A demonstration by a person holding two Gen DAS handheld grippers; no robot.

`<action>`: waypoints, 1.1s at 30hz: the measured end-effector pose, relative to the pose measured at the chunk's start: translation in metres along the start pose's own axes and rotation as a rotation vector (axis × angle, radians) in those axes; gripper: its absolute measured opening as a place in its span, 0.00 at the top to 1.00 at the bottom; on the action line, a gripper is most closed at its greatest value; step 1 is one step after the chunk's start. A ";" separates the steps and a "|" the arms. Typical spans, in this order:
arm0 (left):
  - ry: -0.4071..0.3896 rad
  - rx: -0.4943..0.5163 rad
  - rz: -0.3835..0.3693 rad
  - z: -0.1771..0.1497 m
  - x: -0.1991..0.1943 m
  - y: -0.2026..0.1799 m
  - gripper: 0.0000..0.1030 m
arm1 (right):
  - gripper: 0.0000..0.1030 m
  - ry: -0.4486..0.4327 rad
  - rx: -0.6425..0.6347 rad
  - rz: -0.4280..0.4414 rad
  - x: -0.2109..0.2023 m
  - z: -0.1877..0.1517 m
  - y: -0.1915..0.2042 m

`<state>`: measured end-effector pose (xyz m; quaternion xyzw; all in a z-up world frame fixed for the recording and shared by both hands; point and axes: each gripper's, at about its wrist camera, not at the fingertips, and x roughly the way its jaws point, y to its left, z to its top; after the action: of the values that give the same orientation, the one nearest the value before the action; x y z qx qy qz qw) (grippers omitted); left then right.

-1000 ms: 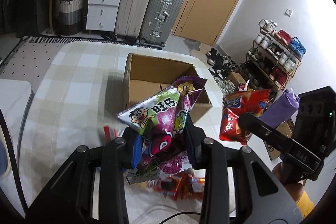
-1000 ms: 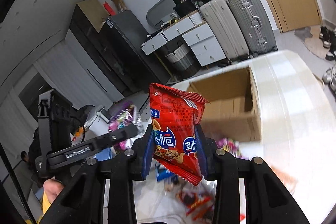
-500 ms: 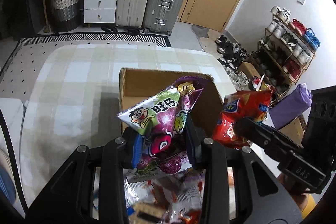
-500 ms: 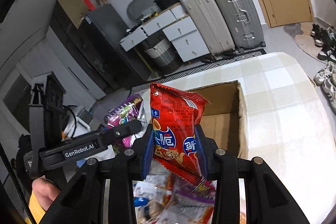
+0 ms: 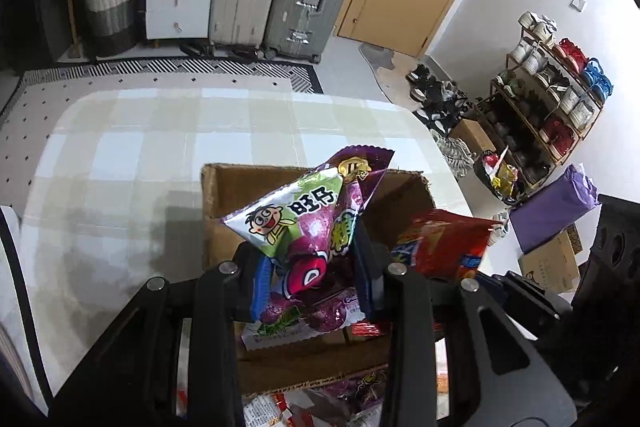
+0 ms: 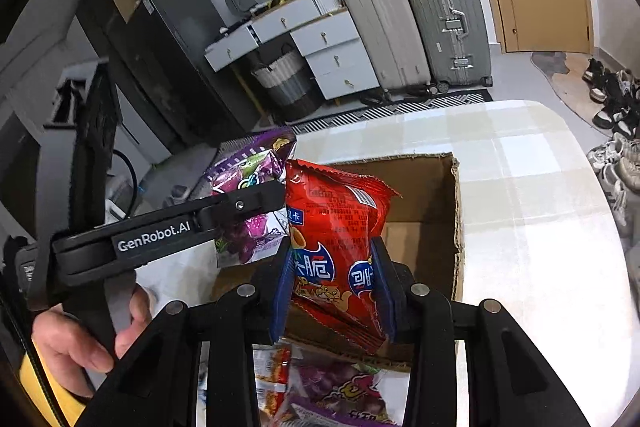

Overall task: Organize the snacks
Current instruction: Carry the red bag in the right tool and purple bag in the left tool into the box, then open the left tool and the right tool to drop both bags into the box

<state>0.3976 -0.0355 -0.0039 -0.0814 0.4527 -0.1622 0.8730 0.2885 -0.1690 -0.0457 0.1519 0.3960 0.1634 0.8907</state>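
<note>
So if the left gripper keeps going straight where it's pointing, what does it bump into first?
Probably the cardboard box. The left gripper, shut on the purple snack bag, points over the open box, so the bag would likely meet the far wall first. Depth is hard to judge.

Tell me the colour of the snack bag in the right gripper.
Red, with blue label patches; the snack bag shows best in the right wrist view.

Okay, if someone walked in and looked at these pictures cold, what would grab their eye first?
Probably the two bright snack bags held up over the open cardboard box: a purple and green bag pinched in the left gripper, and a red bag pinched in the right gripper. After that, the loose heap of snack packets on the checked tablecloth, just in front of the box.
</note>
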 end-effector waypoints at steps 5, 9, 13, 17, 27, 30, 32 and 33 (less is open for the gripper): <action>0.052 -0.010 -0.017 -0.005 0.033 0.012 0.70 | 0.65 0.033 -0.003 -0.038 0.013 -0.008 -0.006; 0.091 -0.010 -0.005 -0.009 0.058 0.012 0.70 | 0.65 0.062 -0.006 -0.069 0.021 -0.016 -0.012; 0.109 0.019 0.013 -0.013 0.076 0.006 0.69 | 0.65 0.080 -0.008 -0.081 0.027 -0.020 -0.015; 0.109 0.015 0.013 -0.016 0.081 0.005 0.69 | 0.65 0.077 -0.018 -0.090 0.028 -0.022 -0.016; 0.125 0.008 0.025 -0.020 0.079 0.007 0.69 | 0.65 0.082 -0.016 -0.098 0.026 -0.022 -0.014; 0.124 0.007 0.024 -0.021 0.078 0.008 0.69 | 0.64 0.084 -0.014 -0.109 0.028 -0.019 -0.013; 0.127 0.005 0.023 -0.023 0.077 0.009 0.68 | 0.64 0.088 -0.021 -0.117 0.029 -0.019 -0.011; 0.131 0.004 0.022 -0.023 0.077 0.009 0.68 | 0.63 0.089 -0.024 -0.119 0.029 -0.019 -0.011</action>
<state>0.4222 -0.0548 -0.0789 -0.0638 0.5093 -0.1583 0.8435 0.2946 -0.1643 -0.0808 0.1101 0.4417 0.1213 0.8821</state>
